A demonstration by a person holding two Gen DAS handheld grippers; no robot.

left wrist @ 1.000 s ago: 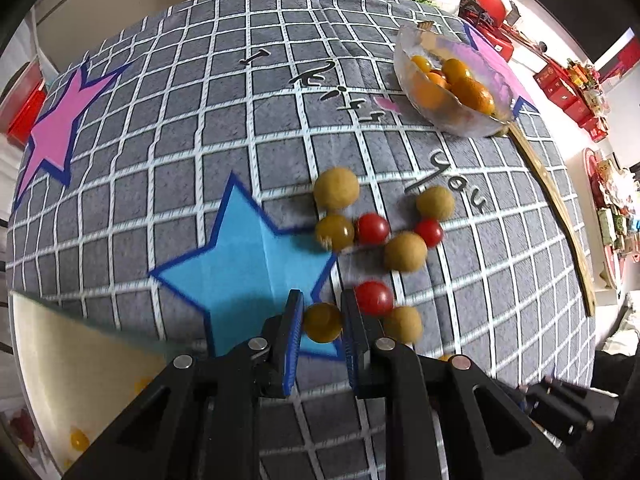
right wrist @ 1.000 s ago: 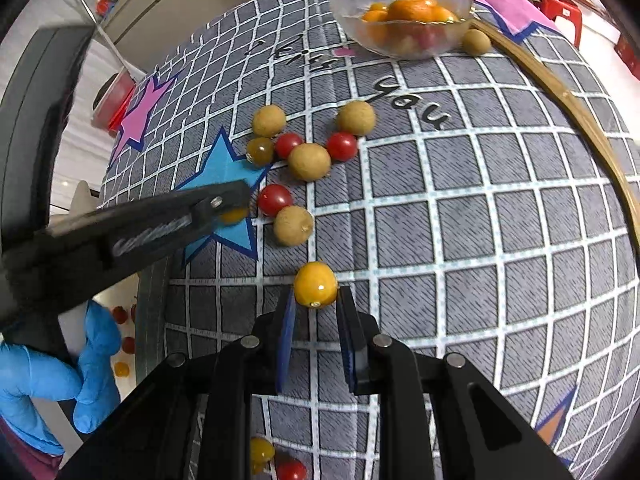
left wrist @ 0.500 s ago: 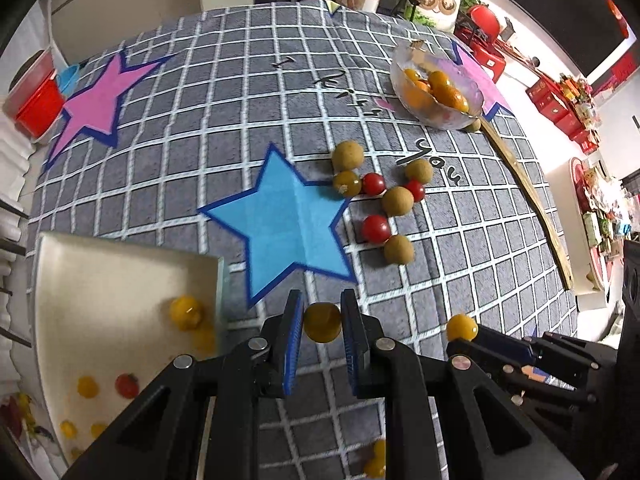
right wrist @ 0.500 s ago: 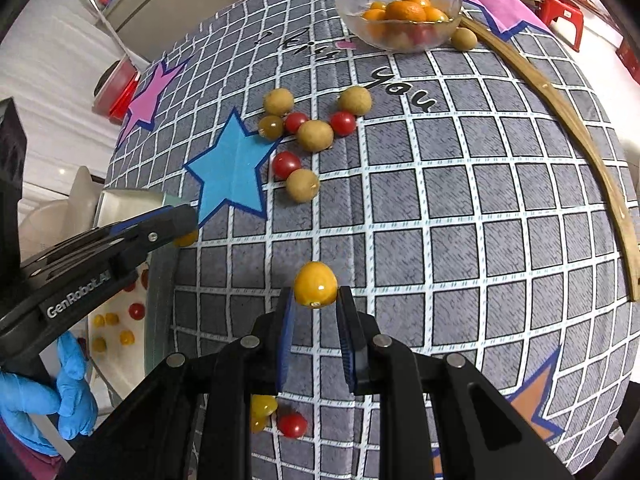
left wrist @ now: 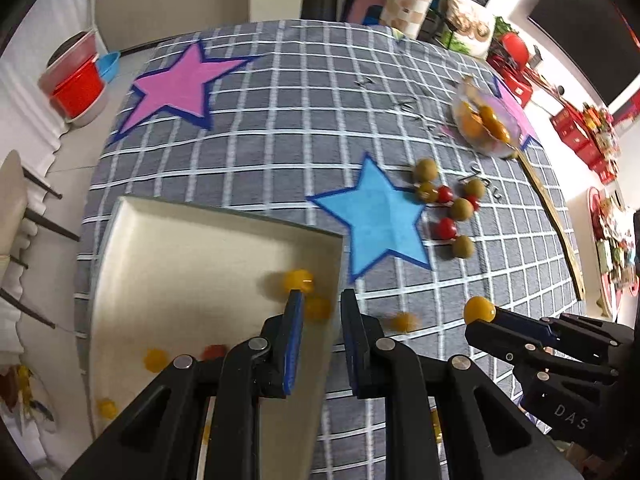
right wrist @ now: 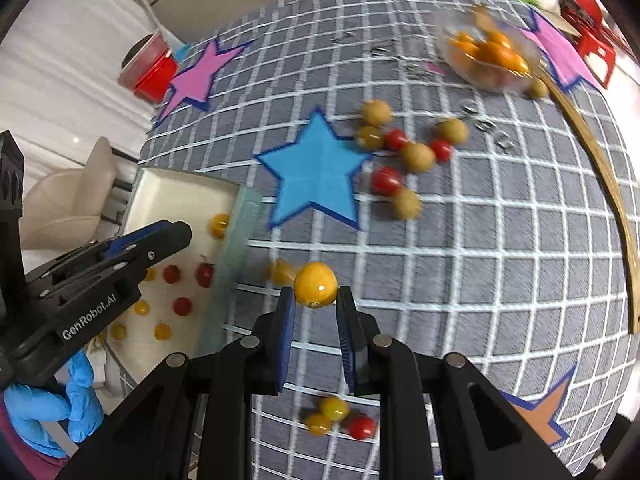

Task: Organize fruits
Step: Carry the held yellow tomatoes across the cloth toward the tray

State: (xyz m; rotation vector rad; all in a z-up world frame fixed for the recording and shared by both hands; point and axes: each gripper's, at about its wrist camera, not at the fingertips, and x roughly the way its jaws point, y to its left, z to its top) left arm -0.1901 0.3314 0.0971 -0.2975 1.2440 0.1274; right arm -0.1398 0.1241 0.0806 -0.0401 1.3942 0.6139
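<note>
The right tool [right wrist: 315, 304] gripped a round yellow fruit [right wrist: 315, 290]; the left tool [left wrist: 322, 304] hung released over the cream square tray [left wrist: 180, 248].

Bright, even indoor lighting; strong fisheye curvature and dark corners noted; motion blur smears glass bowl [right wrist: 490, 56] and loose fruits

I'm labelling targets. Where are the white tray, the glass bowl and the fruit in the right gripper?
white tray [left wrist: 180, 248], left wrist view, bare floor.
glass bowl [right wrist: 454, 56], right wrist view, left wall.
yellow fruit [right wrist: 315, 289], right wrist view, its middle.
</note>
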